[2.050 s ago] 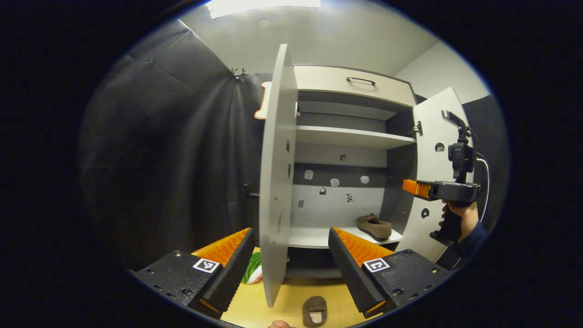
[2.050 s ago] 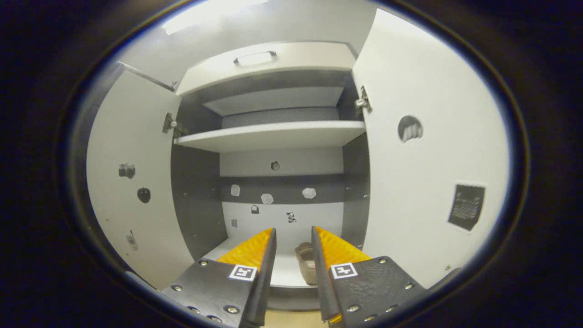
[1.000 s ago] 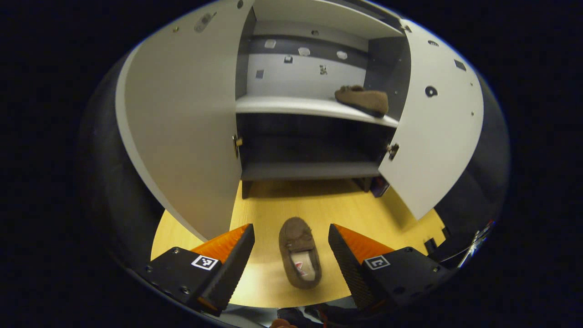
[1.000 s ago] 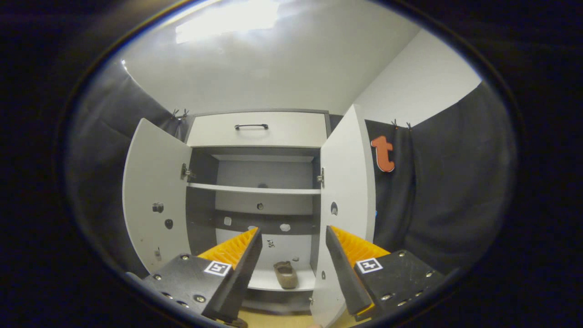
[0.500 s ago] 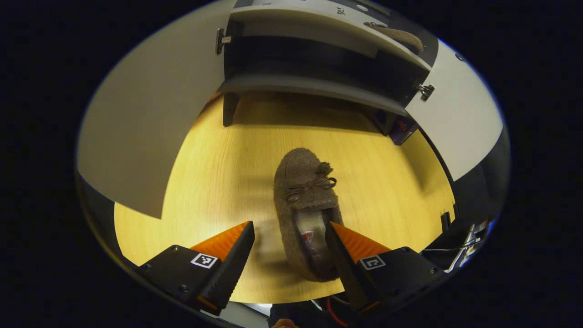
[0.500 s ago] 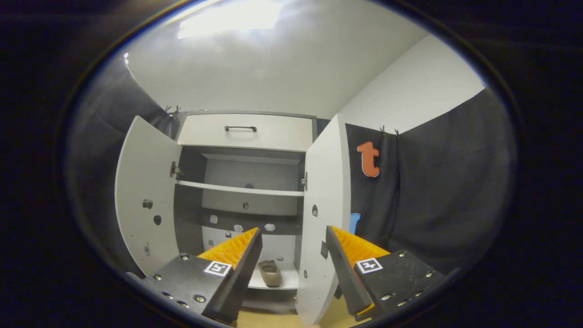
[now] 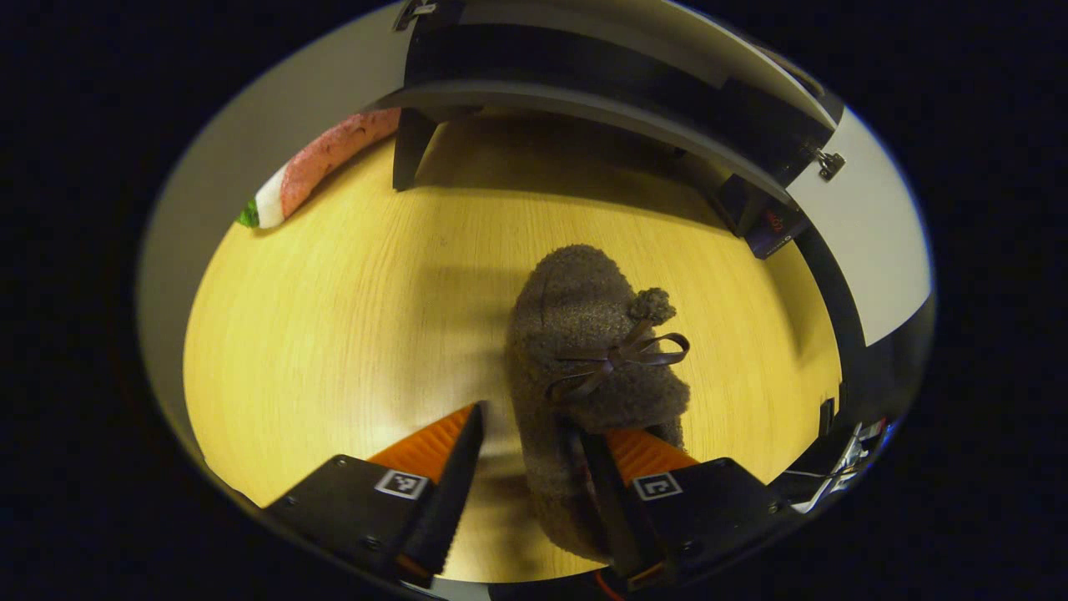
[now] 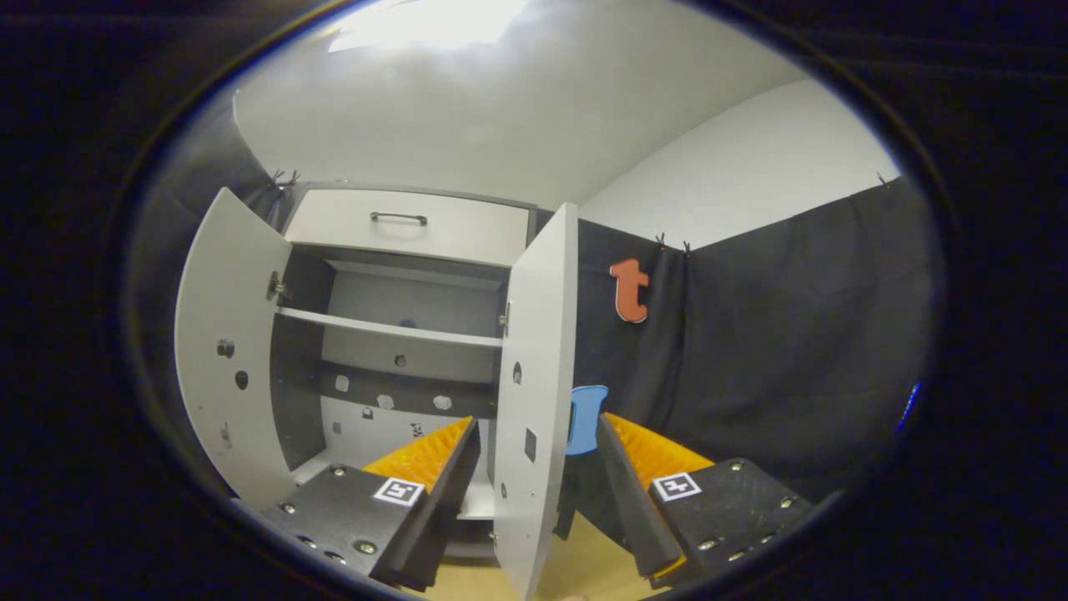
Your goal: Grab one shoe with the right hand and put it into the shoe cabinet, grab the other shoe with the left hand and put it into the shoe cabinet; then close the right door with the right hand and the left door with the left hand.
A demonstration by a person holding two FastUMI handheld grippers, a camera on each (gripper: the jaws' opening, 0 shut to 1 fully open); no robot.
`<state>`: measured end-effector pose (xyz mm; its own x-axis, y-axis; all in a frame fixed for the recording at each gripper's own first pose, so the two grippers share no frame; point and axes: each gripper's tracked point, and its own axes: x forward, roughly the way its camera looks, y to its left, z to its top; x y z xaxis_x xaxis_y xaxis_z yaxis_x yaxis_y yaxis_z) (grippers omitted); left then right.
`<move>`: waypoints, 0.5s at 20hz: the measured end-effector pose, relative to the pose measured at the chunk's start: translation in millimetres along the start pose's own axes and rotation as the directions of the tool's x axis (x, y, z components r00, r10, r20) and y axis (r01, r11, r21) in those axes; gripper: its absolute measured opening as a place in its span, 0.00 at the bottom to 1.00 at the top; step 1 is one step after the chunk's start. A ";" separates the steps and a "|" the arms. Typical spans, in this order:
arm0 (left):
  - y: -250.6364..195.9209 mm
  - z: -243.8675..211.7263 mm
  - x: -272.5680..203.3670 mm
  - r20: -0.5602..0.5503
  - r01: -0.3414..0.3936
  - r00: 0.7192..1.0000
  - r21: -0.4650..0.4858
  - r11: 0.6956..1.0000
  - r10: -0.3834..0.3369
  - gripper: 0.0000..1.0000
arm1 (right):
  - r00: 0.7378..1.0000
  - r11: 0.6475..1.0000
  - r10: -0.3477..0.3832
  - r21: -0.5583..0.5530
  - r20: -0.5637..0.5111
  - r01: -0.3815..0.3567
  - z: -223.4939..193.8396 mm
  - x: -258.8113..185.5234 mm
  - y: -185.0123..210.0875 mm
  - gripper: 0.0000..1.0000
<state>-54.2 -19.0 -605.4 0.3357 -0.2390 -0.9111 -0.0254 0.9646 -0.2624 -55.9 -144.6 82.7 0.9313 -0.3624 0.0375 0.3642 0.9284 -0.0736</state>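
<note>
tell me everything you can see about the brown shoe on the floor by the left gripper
The shoe is a brown, fuzzy moccasin-style slipper with a thin darker lace tied in a bow and a small pompom on top. It lies flat on the yellow wood-look floor, toe pointing toward the cabinet. The left gripper straddles its heel end: one finger seems to sit in the shoe's opening, the other stands apart on the outside, so it is not yet pinched.

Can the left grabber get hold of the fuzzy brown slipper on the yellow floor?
Probably yes. The left gripper is open and already around the heel of the fuzzy brown slipper, one finger inside its opening, one outside, with nothing between.
</note>
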 end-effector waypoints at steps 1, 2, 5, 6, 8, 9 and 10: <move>-2.5 1.6 0.8 0.006 -0.005 1.000 -0.003 1.000 0.005 0.57 | 1.000 1.000 -0.008 -0.004 -0.003 0.008 -0.7 -0.2 -2.7 0.81; -0.4 -0.4 0.8 -0.005 -0.016 1.000 0.010 1.000 0.016 0.42 | 1.000 1.000 -0.016 -0.007 -0.007 0.016 -1.3 -1.0 -5.0 0.84; 10.1 7.7 -2.2 0.009 -0.070 0.998 0.010 0.997 0.070 0.19 | 1.000 1.000 -0.025 -0.008 -0.015 0.025 -5.0 0.2 -8.7 0.84; 9.7 10.1 0.7 0.008 -0.078 0.997 0.002 0.997 0.078 0.05 | 0.999 1.000 -0.029 -0.010 -0.017 0.029 -5.5 -0.2 -10.2 0.84; 9.7 10.1 -0.8 -0.005 -0.088 0.996 0.000 0.996 0.088 0.01 | 0.999 0.999 -0.033 -0.013 -0.021 0.033 -6.5 0.6 -13.3 0.84; 8.8 15.8 -3.2 0.008 -0.087 0.996 -0.001 0.996 0.087 0.01 | 0.999 0.999 -0.034 -0.013 -0.023 0.033 -8.3 1.8 -14.3 0.84; 6.2 20.7 -7.0 0.019 -0.081 0.997 0.005 0.997 0.081 0.01 | 0.999 0.999 -0.035 -0.013 -0.024 0.034 -8.8 1.1 -15.8 0.84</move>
<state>-37.2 -9.0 -594.0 0.3504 -0.1581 -0.9232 -0.0482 0.9813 -0.1863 -60.5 -160.4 75.2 0.9180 -0.3962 0.0162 0.3961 0.9143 -0.0850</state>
